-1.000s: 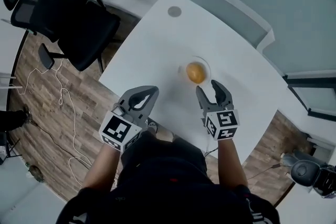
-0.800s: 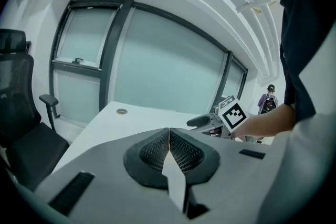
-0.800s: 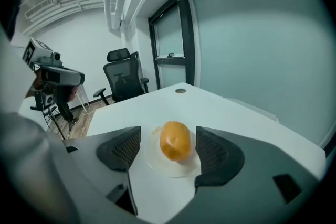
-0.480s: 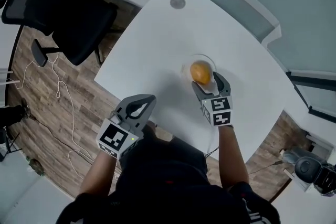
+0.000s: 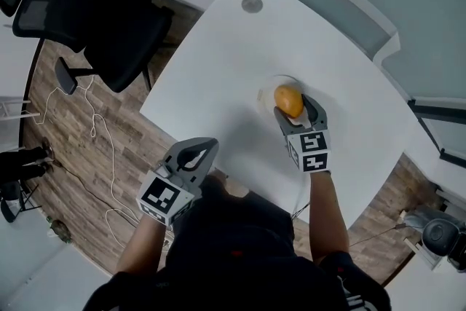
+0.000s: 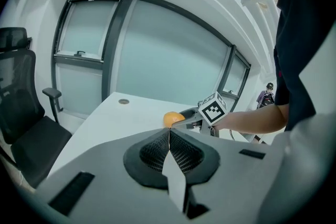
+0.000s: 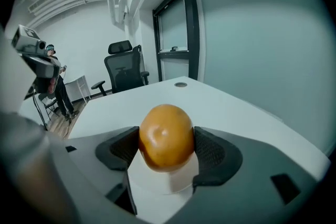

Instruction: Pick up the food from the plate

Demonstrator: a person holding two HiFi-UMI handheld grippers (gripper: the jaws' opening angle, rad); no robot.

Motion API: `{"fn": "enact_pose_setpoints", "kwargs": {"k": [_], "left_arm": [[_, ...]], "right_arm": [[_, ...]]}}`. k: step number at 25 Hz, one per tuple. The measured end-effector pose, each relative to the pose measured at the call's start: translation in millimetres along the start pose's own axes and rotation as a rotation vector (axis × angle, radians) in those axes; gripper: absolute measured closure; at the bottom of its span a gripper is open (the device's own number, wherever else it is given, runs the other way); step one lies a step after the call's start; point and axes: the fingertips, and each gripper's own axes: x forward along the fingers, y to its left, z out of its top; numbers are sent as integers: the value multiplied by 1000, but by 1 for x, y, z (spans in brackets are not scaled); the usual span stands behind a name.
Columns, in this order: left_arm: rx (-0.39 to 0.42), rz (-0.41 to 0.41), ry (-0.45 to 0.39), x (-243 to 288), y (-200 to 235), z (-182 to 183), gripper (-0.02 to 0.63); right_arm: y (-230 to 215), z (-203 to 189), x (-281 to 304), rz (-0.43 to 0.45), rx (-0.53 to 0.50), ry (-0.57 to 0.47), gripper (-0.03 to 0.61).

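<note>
Two units noted, nearest first. The left hand-held gripper point(image 5: 198, 149) is held low by the body, off the counter edge, with jaws fully together and nothing between them.

The right hand-held gripper point(image 7: 168, 148) is spread to its widest and set astride the smooth orange egg-shaped food point(image 7: 166, 136). Both pads sit at the food's flanks. Real pressure is not evident, so it is read as not yet gripped.

The food rests on the small round pale plate point(image 5: 270, 84), on the white counter point(image 5: 218, 62) toward its right side.

Step in hand, as judged: closing on the food.
- The jaws should be closed evenly across the widest girth, with the food kept centred.
- The pads should be kept above the plate rim so the plate is not caught.
- Squeeze should be kept modest, since a glossy rounded skin is likely to squirt out.
- The lift should be taken straight up.

Orientation: the food is nearly round. A slight long axis is read as roughly upright, crosswise to the closing line. No distinct end or pointing direction can be made out.
</note>
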Motion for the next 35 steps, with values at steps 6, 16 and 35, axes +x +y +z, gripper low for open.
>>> {"fn": "enact_pose_setpoints", "kwargs": {"k": [6, 16, 35], "left_arm": [[34, -42, -33, -8, -29, 24, 591], [63, -44, -216, -43, -76, 94, 591], [215, -92, -380, -79, -111, 152, 591]], "right_arm": [[4, 52, -62, -27, 19, -162, 236], [34, 129, -191, -73, -21, -419, 236], [63, 167, -298, -181, -81, -596, 236]]}}
